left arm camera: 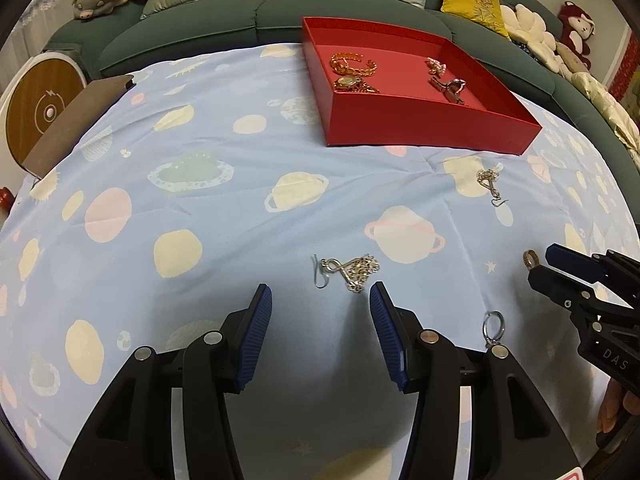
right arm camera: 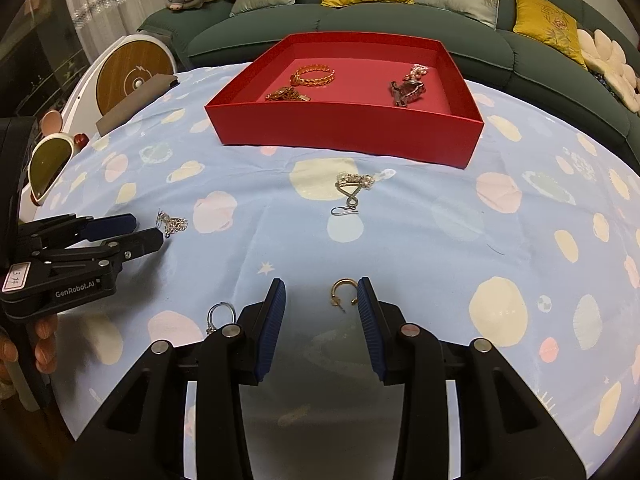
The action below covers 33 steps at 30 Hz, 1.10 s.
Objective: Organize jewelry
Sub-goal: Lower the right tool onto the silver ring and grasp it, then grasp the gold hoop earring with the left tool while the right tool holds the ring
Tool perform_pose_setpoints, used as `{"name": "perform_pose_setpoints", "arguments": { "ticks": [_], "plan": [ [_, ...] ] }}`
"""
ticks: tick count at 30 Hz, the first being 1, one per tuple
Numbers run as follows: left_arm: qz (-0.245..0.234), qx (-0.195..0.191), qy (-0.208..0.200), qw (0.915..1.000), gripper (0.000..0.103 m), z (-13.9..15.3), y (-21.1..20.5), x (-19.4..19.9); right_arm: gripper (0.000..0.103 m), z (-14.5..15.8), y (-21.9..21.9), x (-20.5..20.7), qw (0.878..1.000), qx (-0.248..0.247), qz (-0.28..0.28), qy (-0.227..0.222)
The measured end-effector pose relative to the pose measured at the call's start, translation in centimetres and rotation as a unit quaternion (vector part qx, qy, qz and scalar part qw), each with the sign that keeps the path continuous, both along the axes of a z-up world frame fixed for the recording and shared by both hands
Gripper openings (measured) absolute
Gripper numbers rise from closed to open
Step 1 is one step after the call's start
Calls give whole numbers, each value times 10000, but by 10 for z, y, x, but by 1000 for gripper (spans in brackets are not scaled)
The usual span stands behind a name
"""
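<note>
A silver dangle earring (left arm camera: 348, 272) lies on the planet-print blue cloth just ahead of my left gripper (left arm camera: 321, 291), which is open with nothing between its fingers. From the right wrist view that left gripper (right arm camera: 148, 231) points at the same earring (right arm camera: 174, 224). My right gripper (right arm camera: 322, 285) is open around a small gold hoop earring (right arm camera: 344, 294) that lies on the cloth close to the right finger, unpressed. A second silver earring (right arm camera: 352, 188) lies before the red tray (right arm camera: 348, 136), which holds a gold bracelet (right arm camera: 314, 76) and watches. A silver ring (right arm camera: 220, 316) rests left of the right gripper.
A green sofa (right arm camera: 360, 28) with yellow and grey cushions runs behind the table. A brown board (left arm camera: 76, 120) and a round wooden disc (left arm camera: 40, 104) stand at the far left edge. Sunglasses (right arm camera: 48, 164) lie off the left side. A person's hand (right arm camera: 44, 344) holds the left gripper.
</note>
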<state>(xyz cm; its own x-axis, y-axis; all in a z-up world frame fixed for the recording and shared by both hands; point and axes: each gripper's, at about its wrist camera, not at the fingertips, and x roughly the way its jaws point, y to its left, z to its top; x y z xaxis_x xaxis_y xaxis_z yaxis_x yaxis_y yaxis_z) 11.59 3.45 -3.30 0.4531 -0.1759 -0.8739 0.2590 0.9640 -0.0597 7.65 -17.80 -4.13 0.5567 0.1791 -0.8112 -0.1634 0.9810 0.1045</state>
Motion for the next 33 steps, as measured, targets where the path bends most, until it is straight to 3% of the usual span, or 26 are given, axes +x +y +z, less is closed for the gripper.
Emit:
{"name": "perform_pose_setpoints", "arguments": {
  "ticks": [7,18,21,24,33],
  "plan": [
    [224,20,2,9997,49,-3,21,4,36,-3,6,-6,9999,82,122,83],
    [267,-80,-50,9996,49,4,25,3,36,-12,50,-19,9965,83,809,183],
    [249,-115,-32,9996,49,5,24,3,34,-16,53,-19,9964,-61,838,117],
    [230,-192,-36,9995,49,8,22,2,20,-16,57,-18,9960,-281,842,32],
    [-97,-473,-45,9988,49,21,-14,-1,19,4,27,-17,9988,-112,447,-176]
  ]
}}
